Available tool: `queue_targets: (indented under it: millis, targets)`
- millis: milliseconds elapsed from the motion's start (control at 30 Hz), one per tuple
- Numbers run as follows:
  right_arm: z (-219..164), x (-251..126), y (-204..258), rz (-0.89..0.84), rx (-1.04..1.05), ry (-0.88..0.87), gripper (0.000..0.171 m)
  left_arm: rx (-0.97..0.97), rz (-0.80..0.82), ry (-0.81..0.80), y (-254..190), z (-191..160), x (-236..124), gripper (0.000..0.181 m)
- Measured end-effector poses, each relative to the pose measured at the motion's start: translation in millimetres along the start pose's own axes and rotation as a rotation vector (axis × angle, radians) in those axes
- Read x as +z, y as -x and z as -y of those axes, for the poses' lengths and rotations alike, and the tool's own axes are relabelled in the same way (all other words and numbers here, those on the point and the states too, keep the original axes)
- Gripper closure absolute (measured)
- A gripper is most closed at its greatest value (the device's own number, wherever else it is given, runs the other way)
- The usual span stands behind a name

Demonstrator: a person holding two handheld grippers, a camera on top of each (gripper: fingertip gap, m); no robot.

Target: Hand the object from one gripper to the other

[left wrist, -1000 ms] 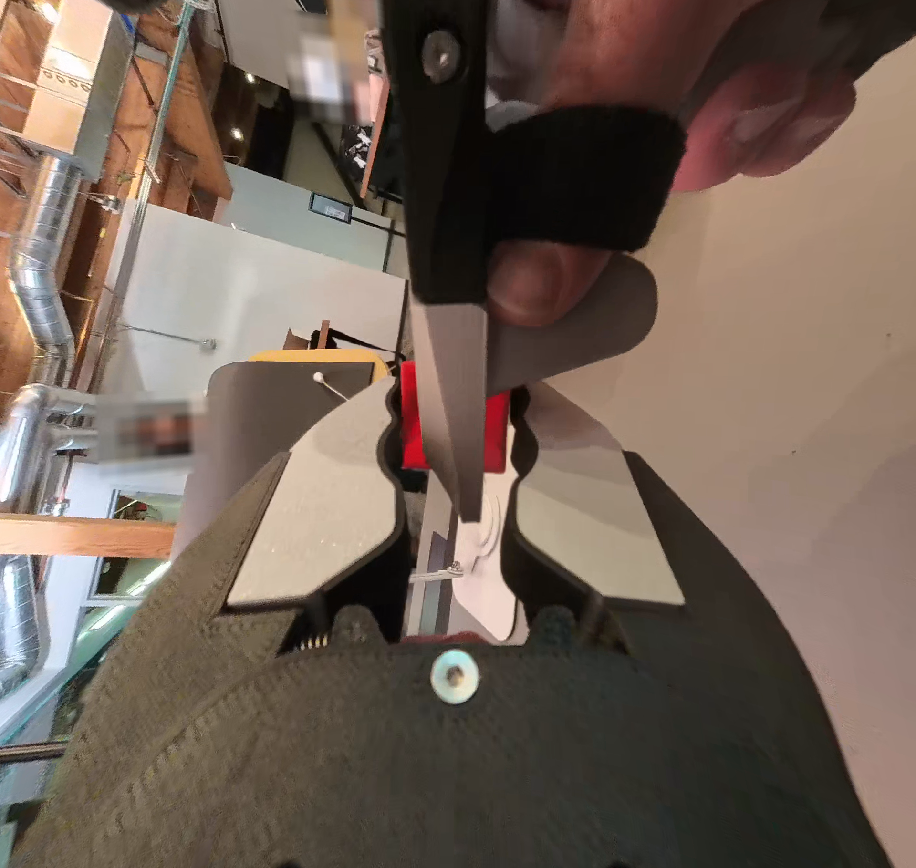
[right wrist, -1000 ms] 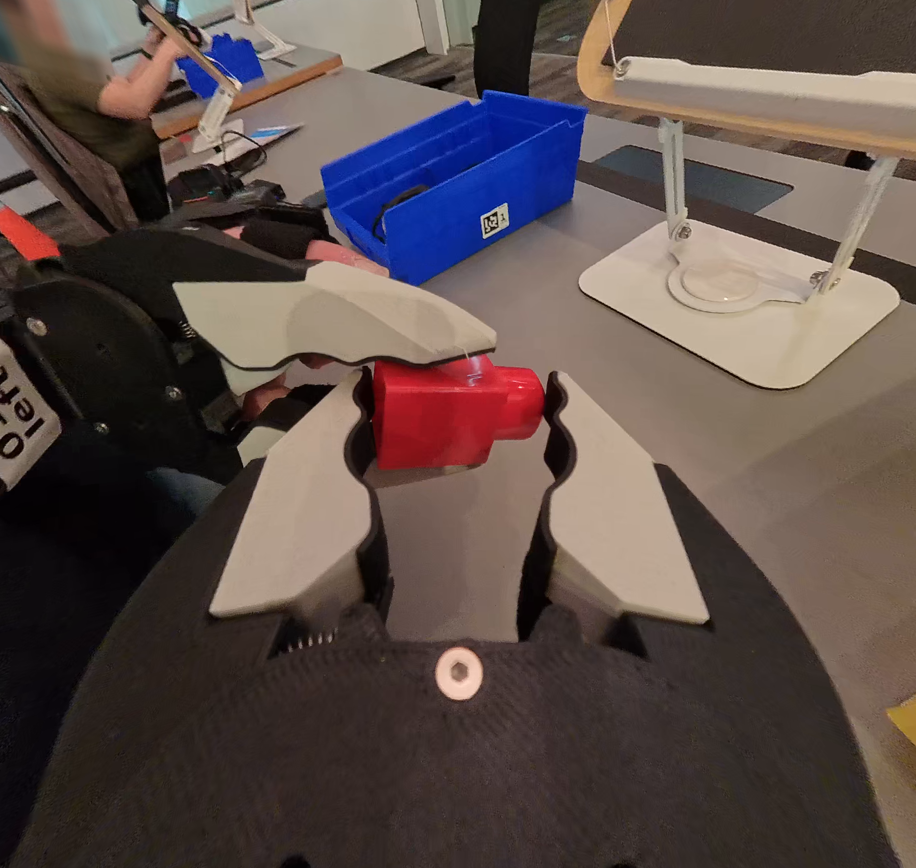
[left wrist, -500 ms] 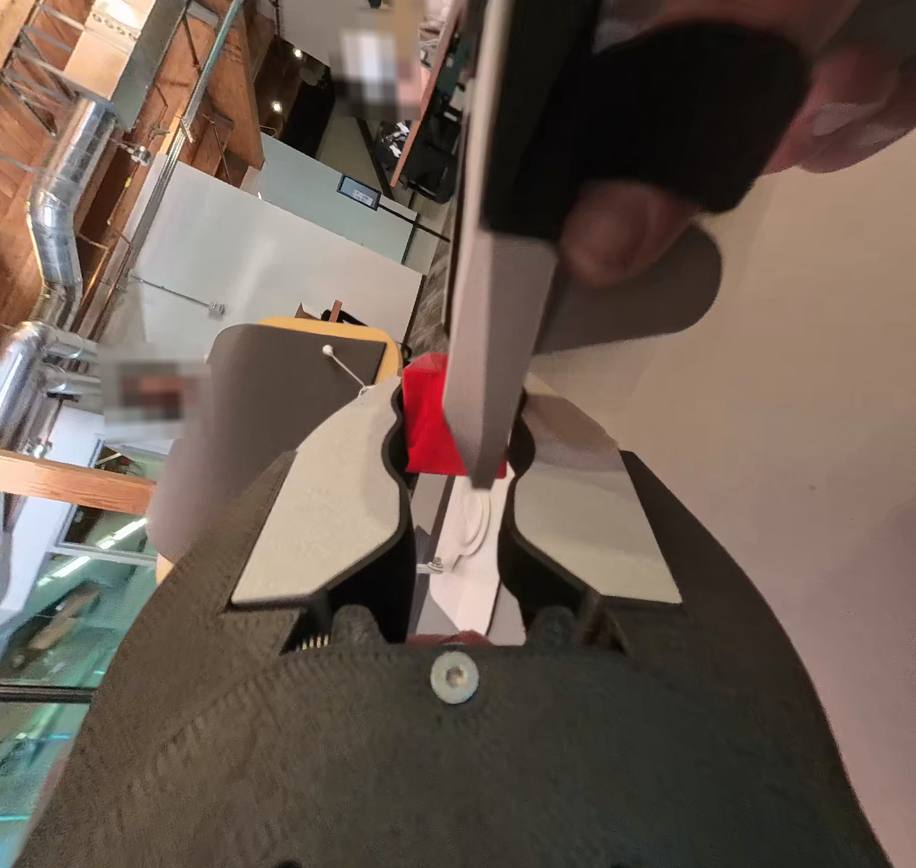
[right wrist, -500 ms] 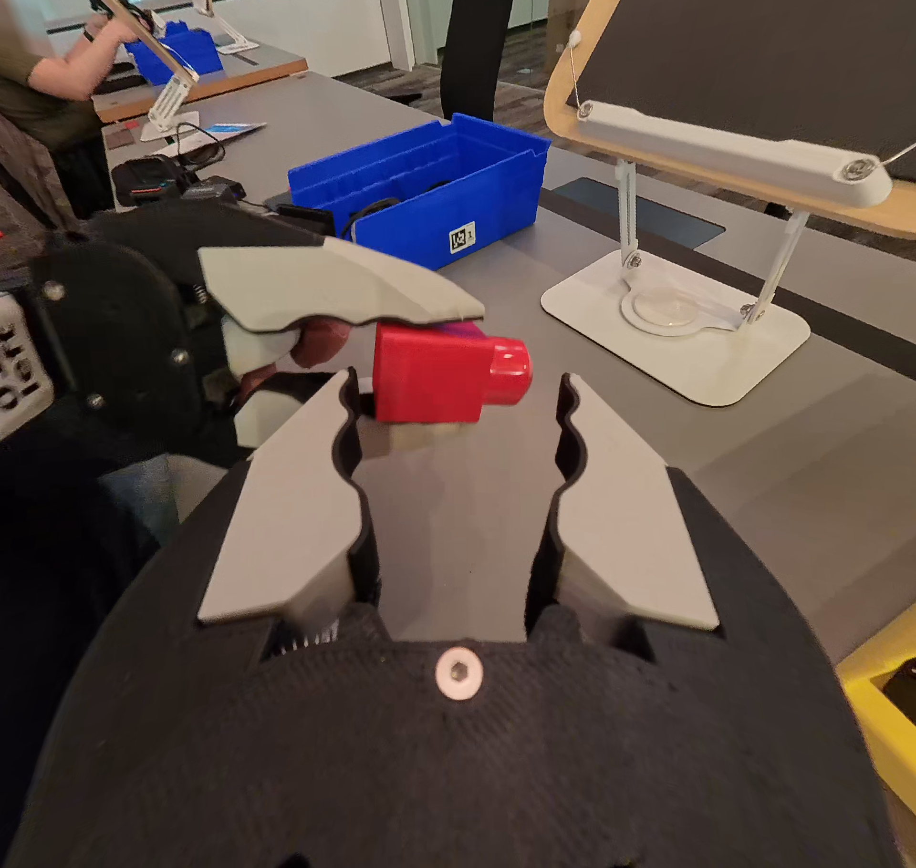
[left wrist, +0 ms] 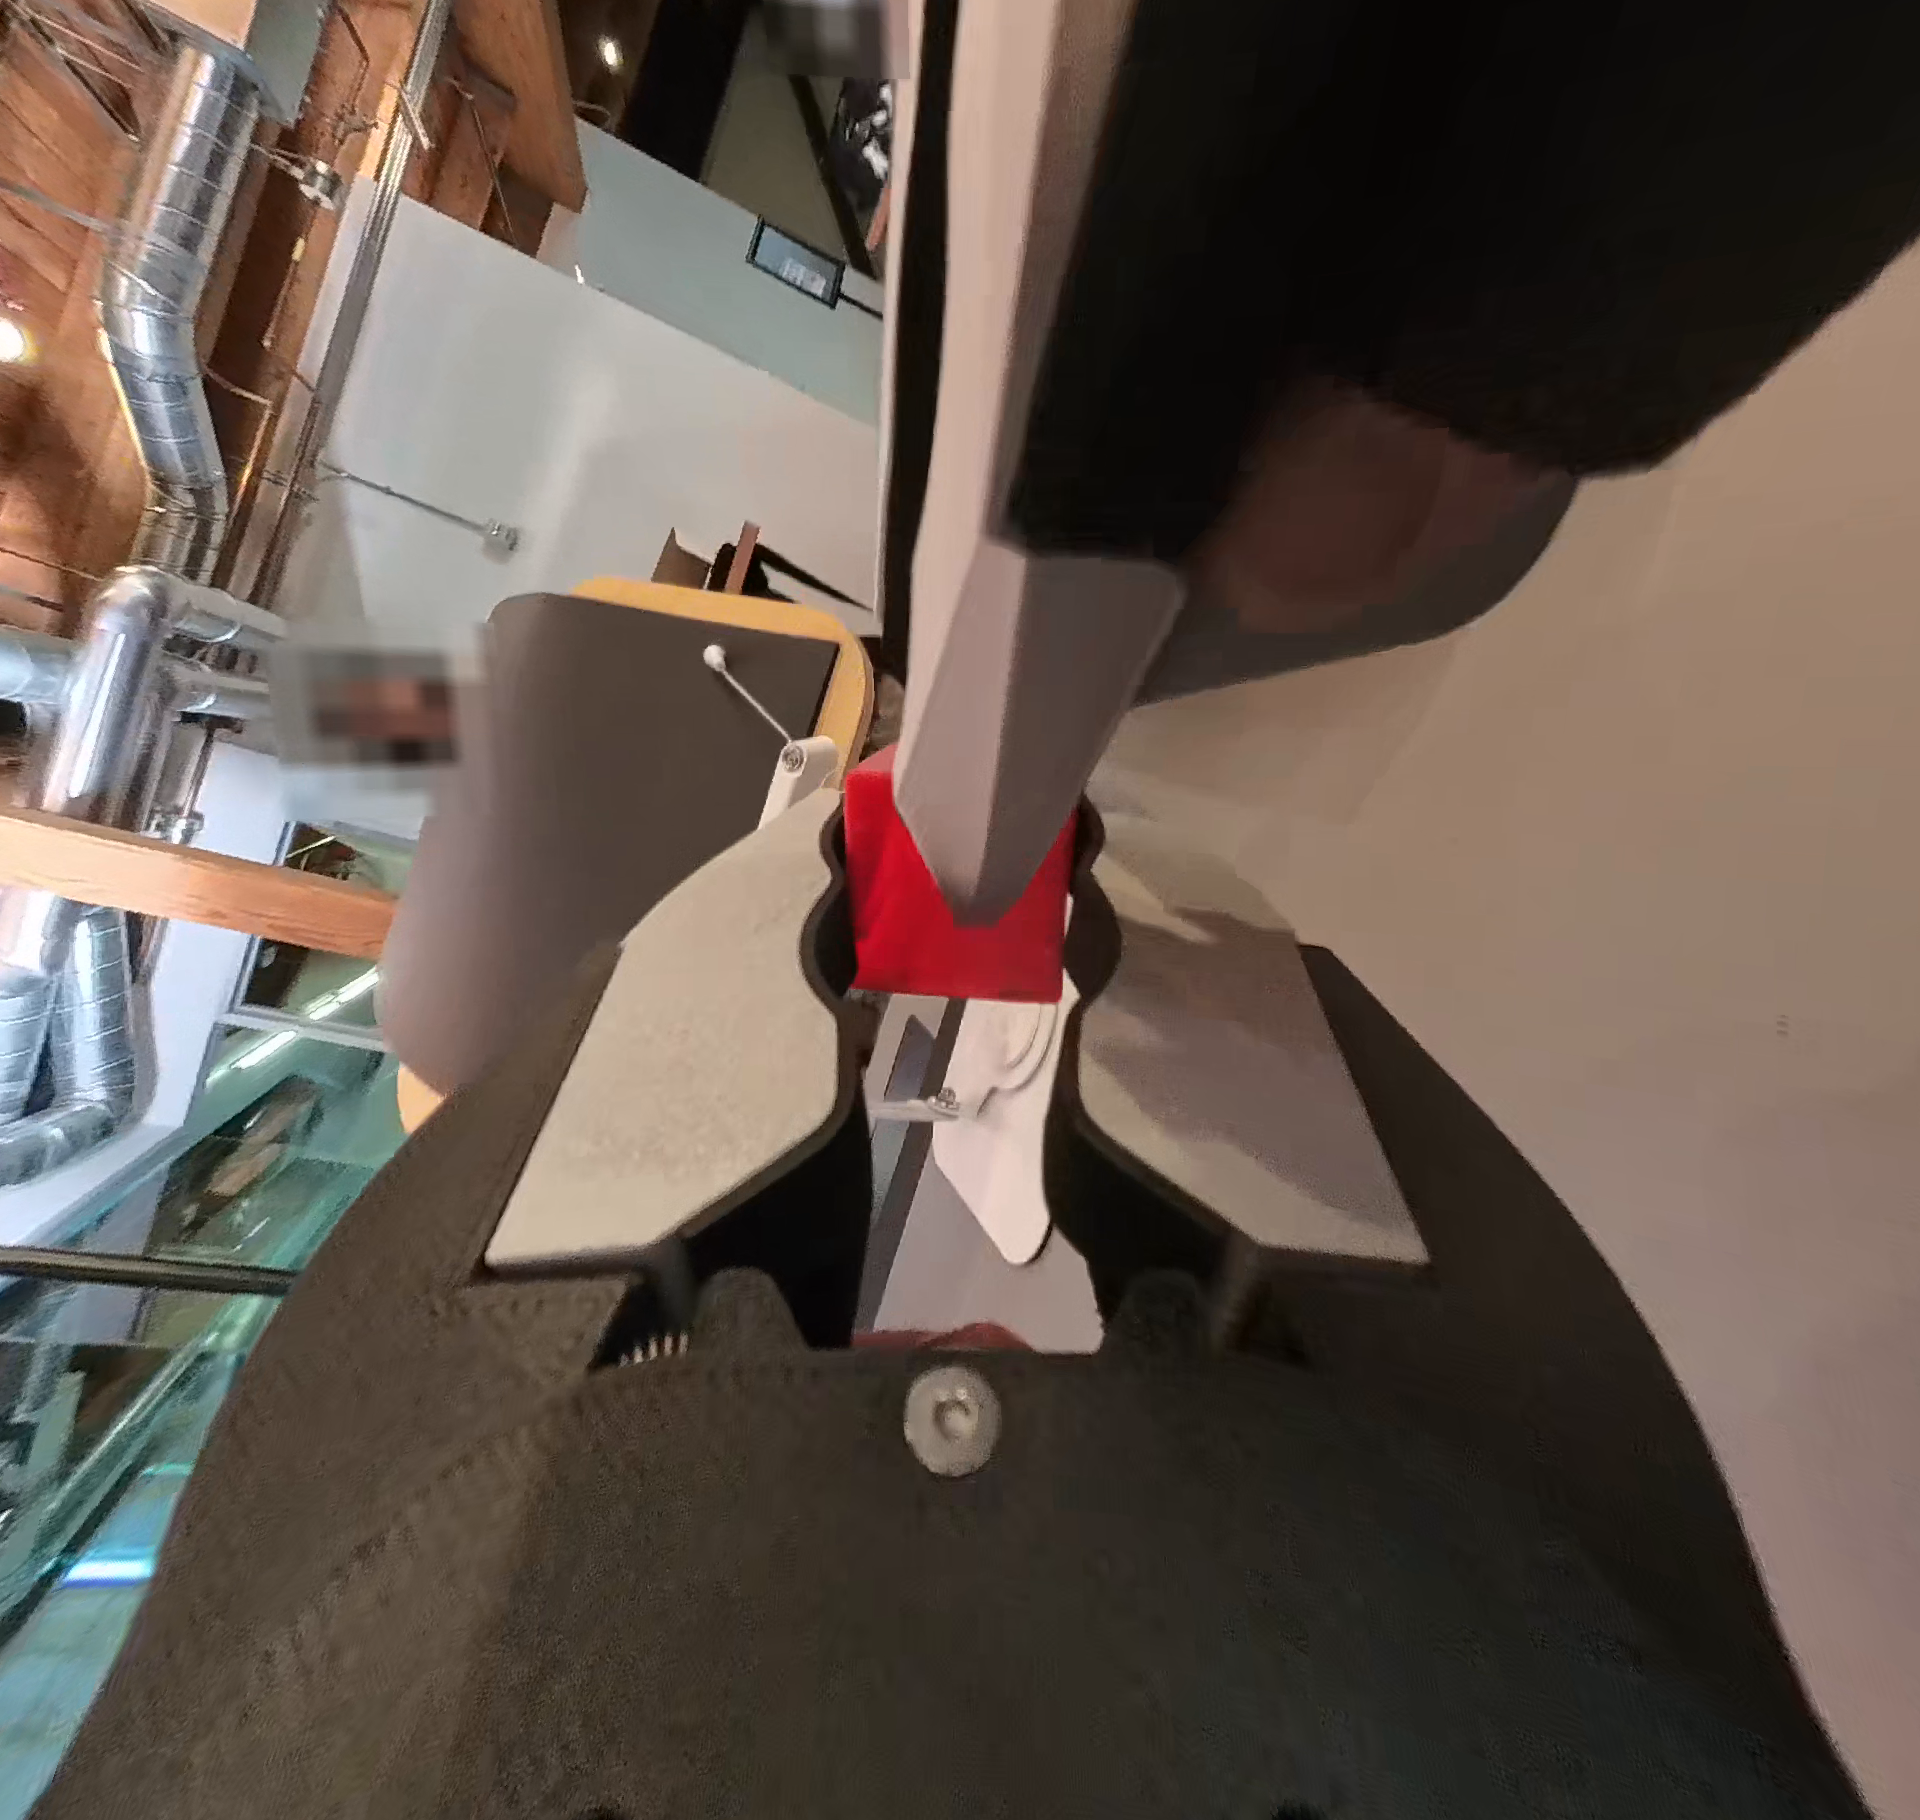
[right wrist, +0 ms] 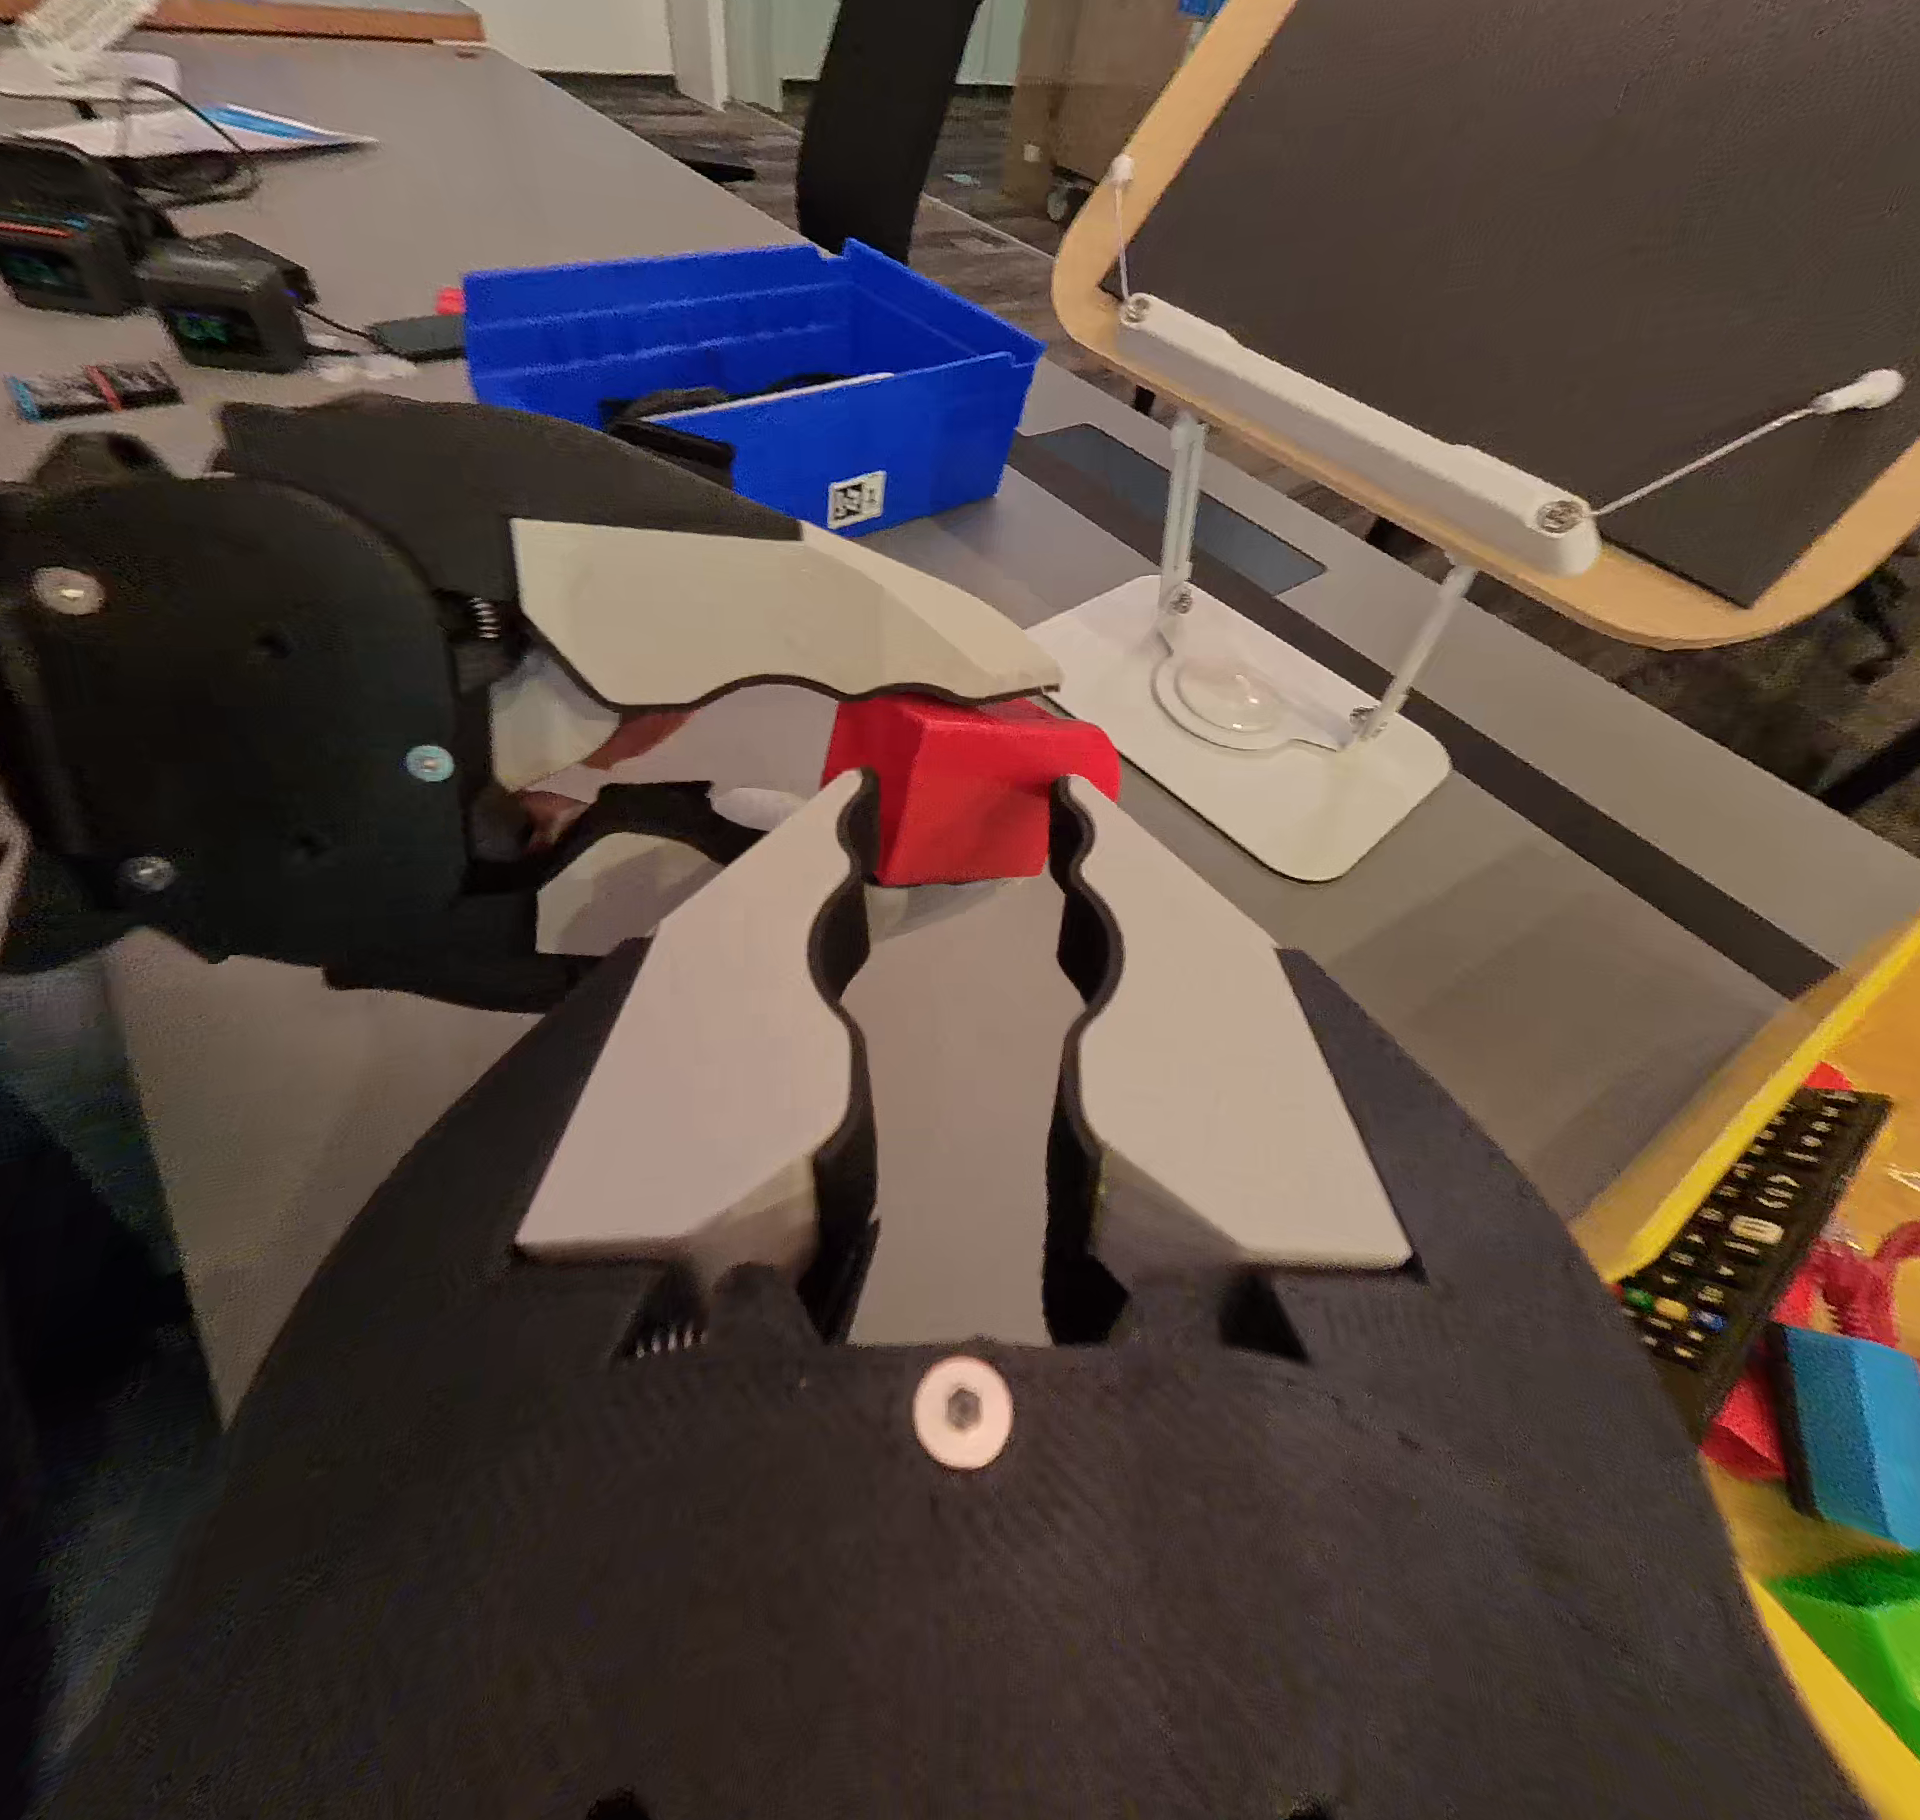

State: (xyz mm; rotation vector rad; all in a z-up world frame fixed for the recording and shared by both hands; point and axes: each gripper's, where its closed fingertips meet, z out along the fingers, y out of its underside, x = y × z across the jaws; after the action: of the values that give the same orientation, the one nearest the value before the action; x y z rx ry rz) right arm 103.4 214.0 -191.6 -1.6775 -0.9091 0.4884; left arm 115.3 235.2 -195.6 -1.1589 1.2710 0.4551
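A red block (right wrist: pixel 966 804) is held above the grey table (right wrist: pixel 1455 949). My right gripper (right wrist: pixel 956 814) has its two grey fingers shut on the block's left and right sides. My left gripper (right wrist: pixel 935 783) comes in from the left, with its upper finger (right wrist: pixel 779 617) on top of the block and its lower finger underneath. In the left wrist view, my left gripper (left wrist: pixel 956 887) is shut on the red block (left wrist: pixel 904 929). A finger (left wrist: pixel 997 731) of the right gripper lies across the block's front there. Both grippers hold the block at once.
A blue bin (right wrist: pixel 748 368) stands behind the grippers. A dark board (right wrist: pixel 1507 212) on a white stand (right wrist: pixel 1299 794) is at the right back. A yellow tray (right wrist: pixel 1714 1095) with coloured pieces lies at the right edge. Electronics (right wrist: pixel 218 316) sit far left.
My right gripper has moved forward around the red block and closed from wide open onto it. My left gripper has kept its hold on the block.
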Motion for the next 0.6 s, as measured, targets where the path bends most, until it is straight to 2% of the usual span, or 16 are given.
queue_targets:
  millis: [300, 500, 600]
  targets:
    - [-13.0, 6.7, -8.8, -0.062, -0.057, 0.021, 0.171, 0.004, 0.004, 0.086, -8.3, 3.7, 5.4, 0.145]
    - [-13.2, 4.1, -10.7, 0.004, -0.014, -0.023, 0.171, -0.020, -0.034, 0.058, -14.4, 12.3, 6.3, 0.142]
    - [-7.5, -2.1, -12.8, 0.093, 0.078, -0.089, 0.171, -0.050, -0.051, 0.013, -9.8, 17.0, -0.1, 0.137]
